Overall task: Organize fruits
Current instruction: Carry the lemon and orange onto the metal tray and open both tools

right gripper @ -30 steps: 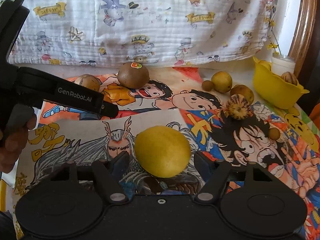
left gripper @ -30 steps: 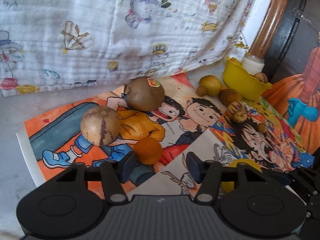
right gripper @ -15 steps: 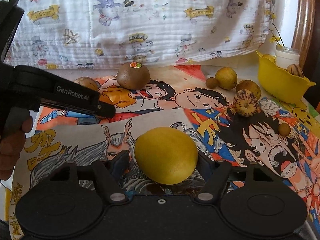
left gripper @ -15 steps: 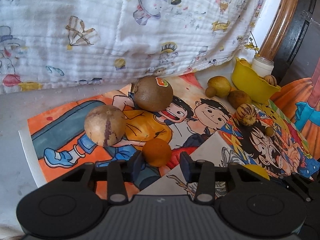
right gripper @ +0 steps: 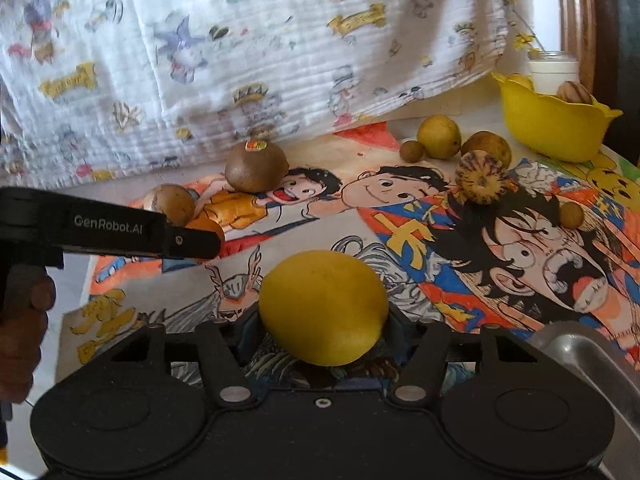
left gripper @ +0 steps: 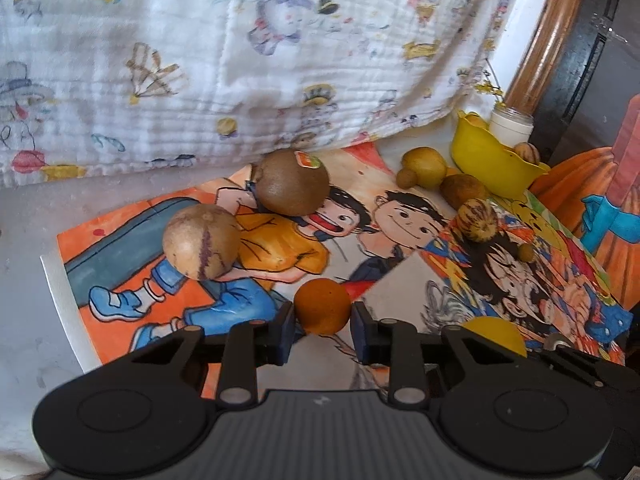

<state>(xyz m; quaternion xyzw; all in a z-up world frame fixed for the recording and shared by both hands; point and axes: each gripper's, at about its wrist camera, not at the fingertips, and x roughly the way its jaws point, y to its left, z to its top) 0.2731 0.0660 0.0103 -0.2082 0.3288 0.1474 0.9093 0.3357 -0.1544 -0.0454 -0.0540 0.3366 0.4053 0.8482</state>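
Between the left gripper's (left gripper: 322, 325) nearly closed fingers sits the small orange fruit (left gripper: 322, 306) on the desk, while the right gripper (right gripper: 323, 330) clasps the yellow lemon (right gripper: 323, 307) dead ahead.

Setting: a home, most likely a child's or family room.

- White crinkled cotton cloth printed with small cartoon animals, hats and yellow banners (right gripper: 280, 60), hanging as a backdrop behind the work surface.
- Hand-coloured cartoon and anime drawings on paper sheets (left gripper: 280, 248), overlapping, spread flat as a cover over a pale desk (left gripper: 24, 280).
- Loose fruits lying on the drawings, among them a brown stickered kiwi (right gripper: 256, 166).
- Yellow plastic bowl with a wavy rim (right gripper: 552, 128) at the far right.
- Small white lidded jar (right gripper: 554, 72) just behind the bowl.
- Curved varnished wooden frame (left gripper: 540, 36) at the right edge.
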